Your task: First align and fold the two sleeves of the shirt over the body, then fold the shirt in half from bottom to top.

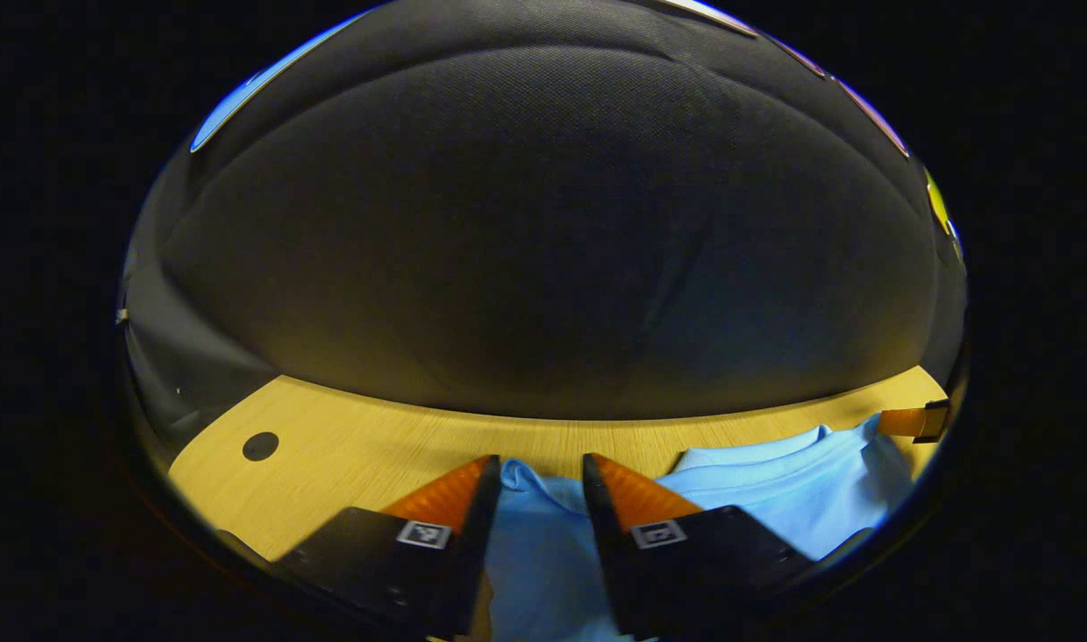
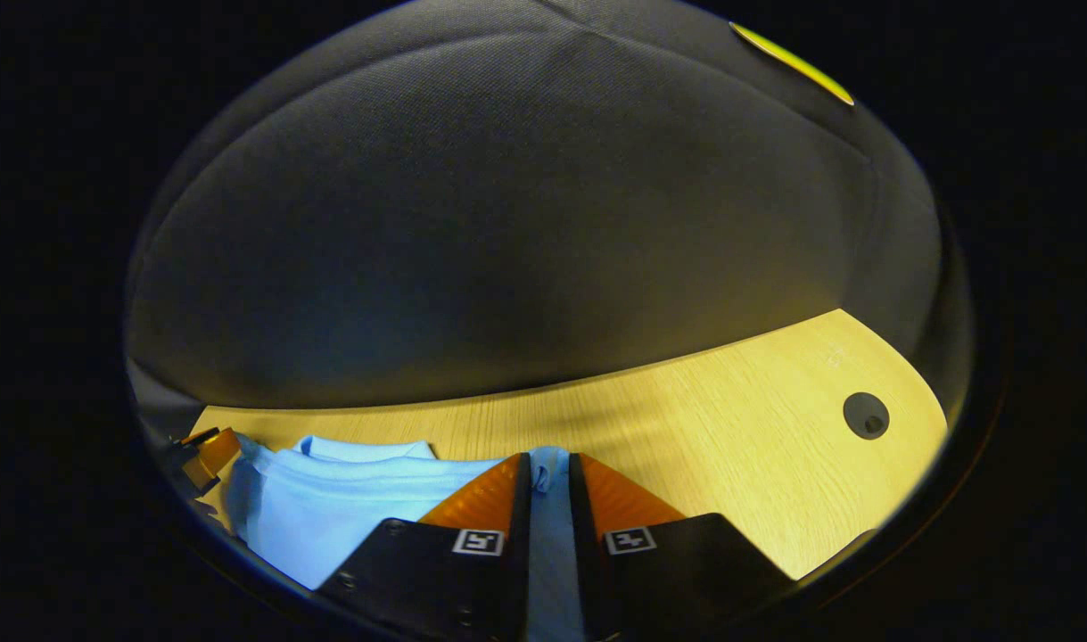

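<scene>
Between its fingers at 6 o'clock, left hand-held gripper (image 1: 539,486) had shirt (image 1: 775,499) cloth in a fairly wide gap; pinch unclear. Right hand-held gripper (image 2: 549,481) was nearly closed, apparently pinching a fabric edge. Shirt lay on tabletop (image 2: 730,401), spreading toward 3 o'clock from left, 9 o'clock from right. Prob. mid-fold w/ both edges lifted; sleeve vs. bottom stage unclear.

Plain light-blue shirt (image 1: 775,499) on a pale yellow wood-grain table (image 2: 730,446).
</scene>
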Available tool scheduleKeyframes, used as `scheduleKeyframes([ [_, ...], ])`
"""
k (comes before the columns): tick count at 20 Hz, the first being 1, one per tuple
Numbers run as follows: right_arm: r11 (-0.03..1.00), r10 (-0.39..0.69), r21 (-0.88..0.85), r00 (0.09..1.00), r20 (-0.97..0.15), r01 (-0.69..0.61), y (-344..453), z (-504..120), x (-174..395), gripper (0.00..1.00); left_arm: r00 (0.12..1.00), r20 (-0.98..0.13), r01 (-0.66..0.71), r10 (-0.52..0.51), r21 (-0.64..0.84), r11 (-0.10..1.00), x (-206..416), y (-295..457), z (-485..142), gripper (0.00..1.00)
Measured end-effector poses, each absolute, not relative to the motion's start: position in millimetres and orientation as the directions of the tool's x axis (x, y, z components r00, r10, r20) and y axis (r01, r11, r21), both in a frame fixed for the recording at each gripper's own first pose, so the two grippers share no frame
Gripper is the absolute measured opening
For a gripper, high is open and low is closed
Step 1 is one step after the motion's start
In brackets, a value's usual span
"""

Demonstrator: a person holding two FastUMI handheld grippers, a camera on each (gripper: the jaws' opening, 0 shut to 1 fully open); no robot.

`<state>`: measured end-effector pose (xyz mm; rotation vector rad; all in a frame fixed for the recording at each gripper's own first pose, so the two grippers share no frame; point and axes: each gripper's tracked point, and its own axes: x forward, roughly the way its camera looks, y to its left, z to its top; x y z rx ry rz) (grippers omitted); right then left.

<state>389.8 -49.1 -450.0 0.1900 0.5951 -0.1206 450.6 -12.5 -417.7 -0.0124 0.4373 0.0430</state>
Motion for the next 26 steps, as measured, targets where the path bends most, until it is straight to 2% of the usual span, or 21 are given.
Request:
scheduleKeyframes([
  [2, 0.976, -0.06, 0.139, 0.827, -0.56, 0.165, -51, -447, 389, 0.37, 0.902, -0.43, -0.042, 0.042, 0.009, 0.999, 449, -11, -418, 0.83],
  [3, 0.976, -0.047, 0.152, 0.828, -0.559, 0.158, -47, -446, 389, 0.49, 0.9, -0.433, -0.042, 0.045, 0.015, 0.999, 446, -11, -418, 0.86],
  [4, 0.975, -0.031, 0.168, 0.829, -0.558, 0.149, -43, -445, 388, 0.46, 0.898, -0.437, -0.041, 0.043, 0.015, 0.999, 445, -14, -418, 0.87],
  [5, 0.973, -0.013, 0.185, 0.833, -0.553, 0.138, -39, -444, 389, 0.6, 0.897, -0.442, -0.035, 0.033, 0.004, 0.999, 445, -17, -418, 0.88],
  [6, 0.973, -0.012, 0.188, 0.839, -0.544, 0.136, -39, -438, 388, 0.75, 0.897, -0.441, -0.032, 0.025, -0.008, 0.999, 444, -20, -417, 0.94],
  [7, 0.973, -0.016, 0.188, 0.85, -0.526, 0.135, -43, -431, 388, 0.89, 0.9, -0.435, -0.036, 0.026, -0.014, 0.999, 443, -19, -413, 0.96],
  [12, 0.976, -0.021, 0.186, 0.899, -0.437, 0.113, -47, -388, 375, 0.88, 0.936, -0.351, -0.032, 0.043, 0.036, 0.999, 431, -18, -369, 0.96],
  [15, 0.985, -0.021, 0.153, 0.924, -0.381, 0.086, -48, -356, 354, 0.88, 0.96, -0.279, -0.002, 0.028, 0.092, 0.996, 397, -24, -331, 0.96],
  [20, 0.988, 0.023, 0.151, 0.952, -0.306, 0.024, -36, -297, 288, 0.88, 0.974, -0.226, 0.023, -0.003, 0.088, 0.996, 315, -37, -276, 0.99],
  [26, 0.996, 0.069, 0.076, 0.974, -0.214, -0.053, -22, -203, 179, 0.88, 0.989, -0.15, -0.008, 0.002, -0.043, 0.999, 191, -37, -178, 0.99],
])
